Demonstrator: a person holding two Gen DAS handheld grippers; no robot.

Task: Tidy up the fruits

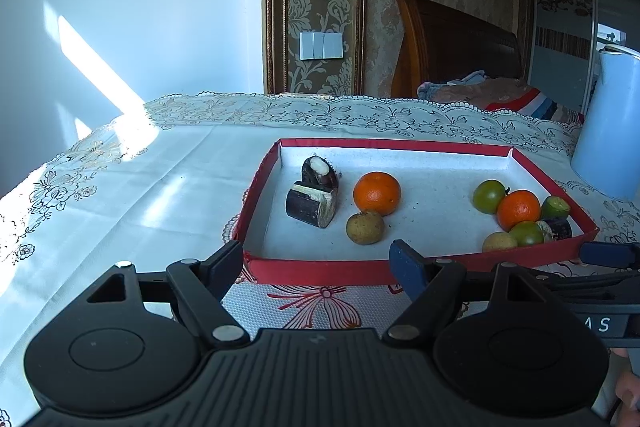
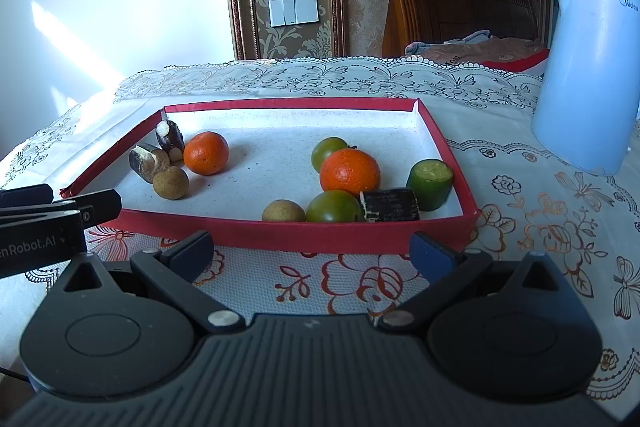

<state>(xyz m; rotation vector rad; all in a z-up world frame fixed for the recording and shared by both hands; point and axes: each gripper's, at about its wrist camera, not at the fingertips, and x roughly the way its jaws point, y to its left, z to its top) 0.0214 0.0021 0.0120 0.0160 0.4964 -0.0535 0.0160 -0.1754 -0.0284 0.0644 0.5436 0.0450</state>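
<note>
Left gripper, right gripper both agape, empty; shallow red-rimmed cardboard tray at twelve o'clock; dark cut piece half-hidden, possibly sugarcane.

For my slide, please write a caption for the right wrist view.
Open right gripper facing a red tray of mixed fruits.

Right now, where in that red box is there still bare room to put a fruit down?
The red box has a bare strip along its back wall and a bare lane down the middle, between the left orange and the right orange. The near right corner is crowded around the green cane piece; the far left corner holds dark cane pieces.
</note>
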